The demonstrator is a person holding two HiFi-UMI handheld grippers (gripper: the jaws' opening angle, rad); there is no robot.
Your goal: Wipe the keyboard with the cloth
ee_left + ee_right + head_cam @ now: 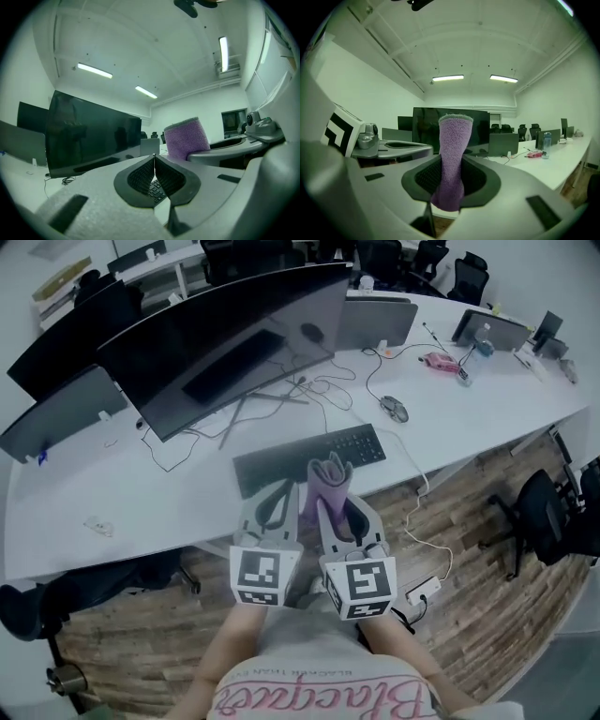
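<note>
A black keyboard (309, 457) lies on the white desk (141, 502) in front of a wide dark monitor (225, 343). My right gripper (330, 495) is shut on a purple cloth (328, 476), which sticks up from its jaws just at the keyboard's near edge. In the right gripper view the purple cloth (452, 159) stands upright between the jaws. My left gripper (274, 502) sits beside it on the left, shut with nothing in it. The left gripper view shows its jaws meeting, keyboard keys (157, 190) below them and the cloth (186, 138) to the right.
A mouse (395, 409) with its cable lies right of the keyboard. A pink item (439, 360) and a bottle (480, 341) sit further right. Cables (319, 385) trail behind the keyboard. Office chairs (539, 507) stand on the wooden floor to the right.
</note>
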